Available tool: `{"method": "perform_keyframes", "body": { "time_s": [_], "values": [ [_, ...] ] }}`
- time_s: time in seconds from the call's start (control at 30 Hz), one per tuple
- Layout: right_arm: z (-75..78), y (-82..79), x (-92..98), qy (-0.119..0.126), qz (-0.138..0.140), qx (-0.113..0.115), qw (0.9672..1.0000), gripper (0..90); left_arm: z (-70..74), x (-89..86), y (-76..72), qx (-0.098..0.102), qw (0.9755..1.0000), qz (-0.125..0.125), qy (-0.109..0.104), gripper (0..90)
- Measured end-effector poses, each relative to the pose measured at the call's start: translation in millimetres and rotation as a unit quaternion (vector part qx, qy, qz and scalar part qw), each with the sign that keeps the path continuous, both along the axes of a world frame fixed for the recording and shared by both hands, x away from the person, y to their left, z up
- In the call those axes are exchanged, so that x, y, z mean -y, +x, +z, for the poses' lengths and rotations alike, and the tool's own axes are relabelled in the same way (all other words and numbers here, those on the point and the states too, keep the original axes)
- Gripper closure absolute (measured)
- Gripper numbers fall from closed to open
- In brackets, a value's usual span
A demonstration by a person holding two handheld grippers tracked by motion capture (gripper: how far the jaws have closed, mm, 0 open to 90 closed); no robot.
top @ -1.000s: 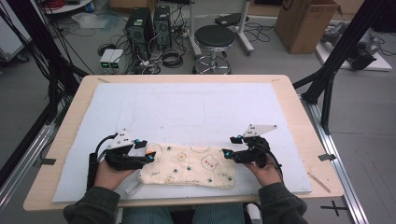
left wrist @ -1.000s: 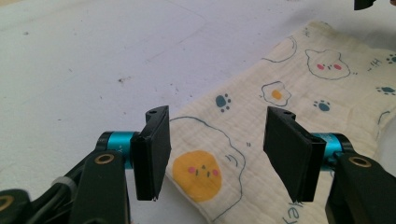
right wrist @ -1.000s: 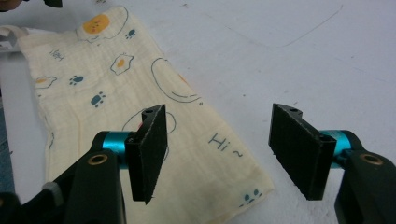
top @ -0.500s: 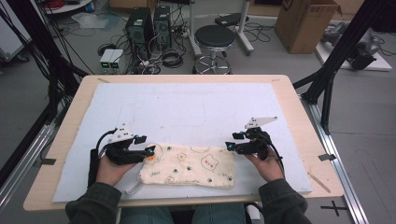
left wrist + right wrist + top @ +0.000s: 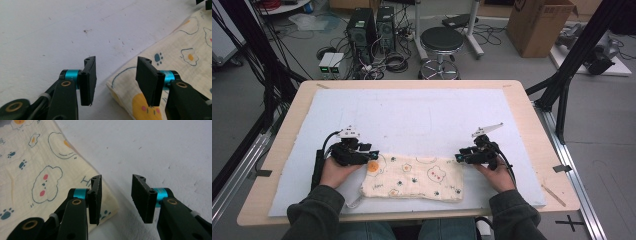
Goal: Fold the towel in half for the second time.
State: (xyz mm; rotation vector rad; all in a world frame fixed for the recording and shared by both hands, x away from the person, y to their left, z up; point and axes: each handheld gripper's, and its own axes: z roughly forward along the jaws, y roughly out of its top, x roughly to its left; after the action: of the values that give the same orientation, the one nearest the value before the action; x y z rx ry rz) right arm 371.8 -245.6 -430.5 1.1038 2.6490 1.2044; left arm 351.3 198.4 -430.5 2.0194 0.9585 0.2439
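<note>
A person seated at a wooden worktop [image 5: 532,107] covered by a white mat [image 5: 422,115] brings a two-jaw tool in each hand to the two far corners of a folded, cream-coloured baby cloth [image 5: 414,177] printed with fried eggs, bears and paw prints. The cloth lies flat on the mat at the near edge, directly in front of the person and between the two forearms.

The left tool [image 5: 371,156] sits at the cloth's far left corner. In the left gripper view, the left tool [image 5: 116,82] has its jaws parted and has just been narrowing them; the corner of the cloth [image 5: 175,50] lies below the gap, one jaw over the bare mat [image 5: 62,30] and the other over the fabric, with neither pad pressing on it.

The right tool [image 5: 459,157] sits at the far right corner. In the right gripper view, the right tool [image 5: 116,200] is likewise released, its jaws apart though just now drawing closer; the cloth's [image 5: 37,170] edge runs under the left-hand jaw, while the other hangs over plain mat [image 5: 162,150]. No fabric is pinched.

Behind the worktop, a black round stool [image 5: 441,40], two computer towers [image 5: 372,25] and a cardboard box [image 5: 542,25] stand on the grey floor.
</note>
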Motion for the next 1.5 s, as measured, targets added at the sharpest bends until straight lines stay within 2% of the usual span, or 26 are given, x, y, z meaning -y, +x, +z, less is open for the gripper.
{"method": "perform_keyframes", "body": {
  "time_s": [0.07, 0.2, 0.27, 0.43, 0.63, 0.67, 0.7, 0.77, 0.87, 1.0, 1.07, 1.17, 1.3, 1.4, 1.47, 1.5],
  "values": [
    [-0.3, 0.3, -0.3, 0.000, 0.001, 0.001, 1.0000, 60.3, -1.9, 2.1, 0.6, -0.005, 1.0000, 0.001, 0.003, 54.3],
    [-0.1, 0.1, -0.6, 0.002, 0.001, -0.001, 1.0000, 60.3, -6.6, 2.7, 3.9, -0.027, 0.9995, -0.003, 0.014, 54.5],
    [-0.5, -0.1, -0.9, 0.003, 0.004, -0.003, 1.0000, 60.4, -7.1, 3.6, 3.8, -0.025, 0.9995, -0.011, 0.017, 59.0],
    [-3.1, 0.8, -0.5, -0.007, 0.008, -0.014, 0.9998, 62.9, -7.8, 4.0, 3.9, -0.028, 0.9994, -0.014, 0.015, 63.6],
    [-4.5, -1.5, -3.7, -0.019, 0.018, -0.019, 0.9995, 73.3, -9.1, 4.3, 4.2, -0.029, 0.9992, -0.010, 0.025, 71.4],
    [-4.4, -1.5, -3.8, -0.022, 0.022, -0.015, 0.9994, 79.5, -9.1, 4.4, 4.1, -0.029, 0.9992, -0.012, 0.023, 74.6],
    [-4.6, -2.0, -4.5, -0.022, 0.027, -0.019, 0.9992, 81.0, -9.5, 5.2, 3.6, -0.030, 0.9992, -0.018, 0.021, 76.6],
    [-4.4, -2.9, -6.3, -0.023, 0.036, -0.019, 0.9989, 85.5, -8.8, 7.1, 1.7, -0.024, 0.9989, -0.025, 0.030, 82.8],
    [-3.0, -0.9, -8.1, -0.024, 0.050, -0.027, 0.9981, 86.4, -6.7, 6.4, 0.5, -0.016, 0.9989, -0.022, 0.037, 85.1],
    [5.9, 7.3, -11.4, -0.038, 0.052, -0.010, 0.9979, 86.6, -2.6, 0.7, 1.3, -0.006, 0.9997, -0.005, 0.021, 85.6],
    [10.0, 11.5, -14.0, -0.045, 0.054, -0.005, 0.9975, 86.6, -1.0, -1.1, 2.8, -0.001, 0.9997, 0.001, 0.025, 85.7],
    [16.9, 19.9, -17.9, -0.056, 0.051, 0.001, 0.9971, 86.6, 1.5, -4.5, 5.5, 0.007, 0.9998, 0.012, 0.016, 85.8],
    [25.3, 33.1, -20.1, -0.055, 0.043, 0.012, 0.9975, 86.6, 7.3, -9.6, 12.1, 0.015, 0.9995, 0.027, 0.010, 85.8],
    [34.3, 43.0, -21.6, -0.041, 0.035, 0.021, 0.9983, 86.6, 16.5, -12.8, 20.4, 0.024, 0.9990, 0.037, 0.010, 85.8],
    [40.3, 49.1, -23.4, -0.034, 0.028, 0.036, 0.9984, 86.6, 19.6, -14.7, 25.3, 0.037, 0.9982, 0.047, 0.008, 85.8],
    [41.4, 52.2, -24.0, -0.029, 0.021, 0.041, 0.9985, 86.6, 19.1, -15.0, 28.5, 0.035, 0.9980, 0.049, 0.015, 85.8]
  ]
}}
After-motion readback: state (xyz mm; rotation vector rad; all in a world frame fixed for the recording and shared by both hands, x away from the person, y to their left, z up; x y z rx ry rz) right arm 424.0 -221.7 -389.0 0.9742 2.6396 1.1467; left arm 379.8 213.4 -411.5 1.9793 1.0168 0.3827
